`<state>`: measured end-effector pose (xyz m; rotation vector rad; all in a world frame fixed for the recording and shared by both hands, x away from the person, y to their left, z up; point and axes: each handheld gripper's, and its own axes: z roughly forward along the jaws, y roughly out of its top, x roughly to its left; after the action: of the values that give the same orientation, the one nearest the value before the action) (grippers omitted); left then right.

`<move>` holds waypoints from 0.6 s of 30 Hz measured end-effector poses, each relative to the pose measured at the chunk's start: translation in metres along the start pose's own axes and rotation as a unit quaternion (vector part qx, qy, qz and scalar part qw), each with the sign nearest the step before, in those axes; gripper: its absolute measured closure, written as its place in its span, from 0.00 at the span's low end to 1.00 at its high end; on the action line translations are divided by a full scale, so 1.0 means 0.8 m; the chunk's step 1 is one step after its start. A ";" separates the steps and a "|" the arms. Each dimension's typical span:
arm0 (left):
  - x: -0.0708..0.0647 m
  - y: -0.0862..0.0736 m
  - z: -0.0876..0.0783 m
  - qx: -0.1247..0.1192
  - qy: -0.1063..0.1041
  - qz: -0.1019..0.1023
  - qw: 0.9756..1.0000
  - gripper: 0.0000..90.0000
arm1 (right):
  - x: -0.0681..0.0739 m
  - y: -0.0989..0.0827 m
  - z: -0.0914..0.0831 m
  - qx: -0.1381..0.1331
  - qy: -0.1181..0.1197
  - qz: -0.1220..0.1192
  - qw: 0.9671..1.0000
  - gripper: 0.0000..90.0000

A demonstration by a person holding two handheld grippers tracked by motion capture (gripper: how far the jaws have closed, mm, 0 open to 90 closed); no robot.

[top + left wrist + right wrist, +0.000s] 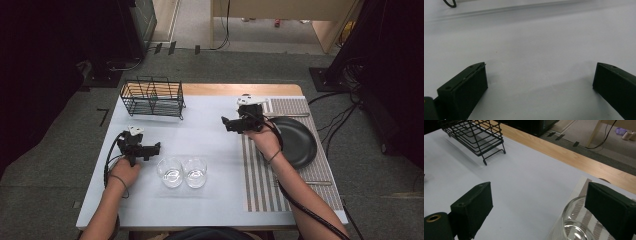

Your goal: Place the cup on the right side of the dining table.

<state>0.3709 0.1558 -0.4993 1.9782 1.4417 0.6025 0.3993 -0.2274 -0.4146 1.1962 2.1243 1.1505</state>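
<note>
Two clear glasses stand side by side near the front of the white table. My left gripper lies just left of them and points right. Its jaws are open over bare tabletop. My right gripper hovers at the left edge of the striped placemat and points left. In the right gripper view its jaws stand wide open. A third clear glass sits low on the mat close against the right jaw, far from the left jaw.
A black wire rack stands at the table's back left, also seen as the rack. A black plate rests on the placemat right of my right hand. A wooden strip runs along the far edge.
</note>
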 end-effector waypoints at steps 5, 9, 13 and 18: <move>0.000 0.000 0.000 0.000 0.000 0.000 1.000 0.00 | 0.006 -0.002 0.002 0.004 0.007 -0.003 1.000 0.09; 0.000 0.000 0.000 0.000 0.000 0.000 1.000 0.00 | 0.011 -0.002 0.003 0.005 0.011 -0.008 1.000 0.09; 0.000 0.000 0.000 0.000 0.000 0.001 1.000 0.00 | 0.015 -0.003 0.004 0.005 0.014 -0.011 1.000 0.09; 0.000 0.000 0.000 0.000 0.000 0.001 1.000 0.00 | 0.017 -0.004 0.005 0.005 0.023 -0.007 1.000 0.09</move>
<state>0.3709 0.1559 -0.4993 1.9794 1.4414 0.6033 0.3935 -0.2152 -0.4194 1.1687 2.1704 1.1737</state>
